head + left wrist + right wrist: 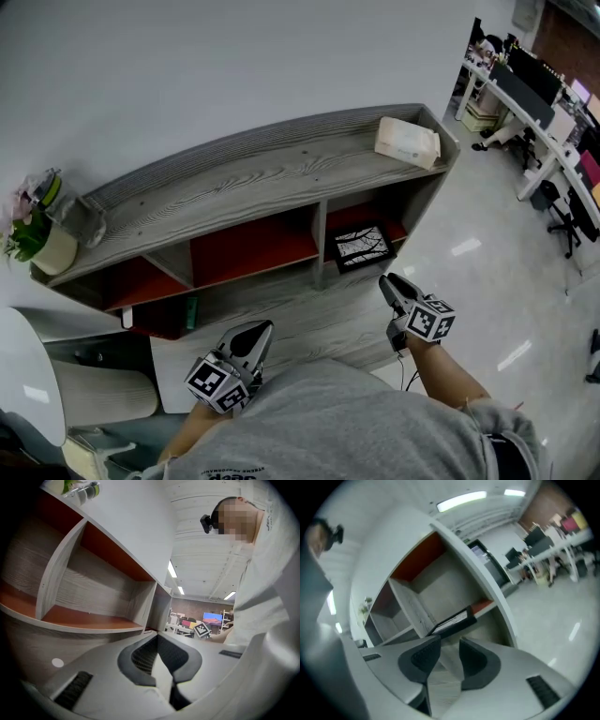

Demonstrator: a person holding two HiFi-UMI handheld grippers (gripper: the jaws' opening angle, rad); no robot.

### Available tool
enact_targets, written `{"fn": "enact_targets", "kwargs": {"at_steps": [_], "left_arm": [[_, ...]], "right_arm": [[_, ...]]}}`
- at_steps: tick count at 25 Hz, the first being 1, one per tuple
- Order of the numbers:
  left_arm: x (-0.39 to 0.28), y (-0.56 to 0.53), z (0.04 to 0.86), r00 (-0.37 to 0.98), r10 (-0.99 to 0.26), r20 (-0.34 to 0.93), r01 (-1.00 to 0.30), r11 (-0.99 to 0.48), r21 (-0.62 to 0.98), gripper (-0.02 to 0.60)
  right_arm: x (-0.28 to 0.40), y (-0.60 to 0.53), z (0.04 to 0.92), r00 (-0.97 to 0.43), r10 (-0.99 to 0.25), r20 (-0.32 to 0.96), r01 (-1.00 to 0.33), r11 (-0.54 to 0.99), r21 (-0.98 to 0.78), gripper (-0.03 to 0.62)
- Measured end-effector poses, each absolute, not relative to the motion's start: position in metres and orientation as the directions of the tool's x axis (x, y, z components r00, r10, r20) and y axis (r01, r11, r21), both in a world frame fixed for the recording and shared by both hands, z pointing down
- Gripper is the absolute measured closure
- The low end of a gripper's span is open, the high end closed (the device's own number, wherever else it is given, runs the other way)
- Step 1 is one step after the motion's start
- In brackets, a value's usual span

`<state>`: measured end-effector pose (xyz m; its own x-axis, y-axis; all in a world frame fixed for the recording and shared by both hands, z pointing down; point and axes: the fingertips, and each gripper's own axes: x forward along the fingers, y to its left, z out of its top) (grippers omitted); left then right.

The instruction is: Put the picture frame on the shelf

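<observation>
Inside right compartment of shelf (253, 178), picture frame (362, 246); right claw (389, 283) nearby

Shelf (253, 178): grey wood-grain laminate, matt and finely ridged, with smooth orange-red compartment floors. Picture frame (362, 246), right compartment: black moulding, glossy pane. Tissue pack (408, 142), far right on top: soft, crinkled wrap. Floor (487, 272): polished, with bright reflections. Right claw (389, 284): matt grey plastic, dark ribbed pads (418, 656).

A plain white wall (187, 66) stands at 11 o'clock behind the grey shelf (253, 178). At 3 o'clock the pale glossy floor (487, 281) shows bright reflections; office desks (534, 103) stand at 2 o'clock.
</observation>
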<state>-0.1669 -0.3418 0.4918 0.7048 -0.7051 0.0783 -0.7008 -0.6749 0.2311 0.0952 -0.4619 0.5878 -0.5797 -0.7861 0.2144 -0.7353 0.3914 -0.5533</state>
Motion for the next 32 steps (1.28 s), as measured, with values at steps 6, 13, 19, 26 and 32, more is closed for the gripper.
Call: {"fn": "enact_targets", "kwargs": {"at_steps": [6, 13, 19, 26, 32], "left_arm": [[-0.166, -0.343, 0.494, 0.699, -0.71, 0.087, -0.707, -0.668, 0.234, 0.565], [-0.174, -0.349, 0.493, 0.68, -0.727, 0.094, -0.726, -0.651, 0.221, 0.565], [-0.175, -0.353, 0.487, 0.677, -0.731, 0.087, -0.729, -0.649, 0.217, 0.565], [-0.178, -0.353, 0.487, 0.679, -0.729, 0.088, -0.727, -0.652, 0.215, 0.565], [-0.18, -0.353, 0.488, 0.68, -0.728, 0.089, -0.726, -0.652, 0.217, 0.565]], "right_arm": [[0.074, -0.46, 0.579, -0.534, -0.794, 0.29, -0.845, 0.513, -0.152, 0.605], [0.068, -0.471, 0.583, -0.488, -0.814, 0.315, -0.865, 0.499, -0.052, 0.605], [0.064, -0.48, 0.581, -0.484, -0.816, 0.317, -0.865, 0.5, -0.032, 0.605], [0.061, -0.486, 0.582, -0.477, -0.818, 0.322, -0.868, 0.497, -0.024, 0.605], [0.059, -0.494, 0.581, -0.477, -0.816, 0.326, -0.867, 0.498, -0.02, 0.605]]}}
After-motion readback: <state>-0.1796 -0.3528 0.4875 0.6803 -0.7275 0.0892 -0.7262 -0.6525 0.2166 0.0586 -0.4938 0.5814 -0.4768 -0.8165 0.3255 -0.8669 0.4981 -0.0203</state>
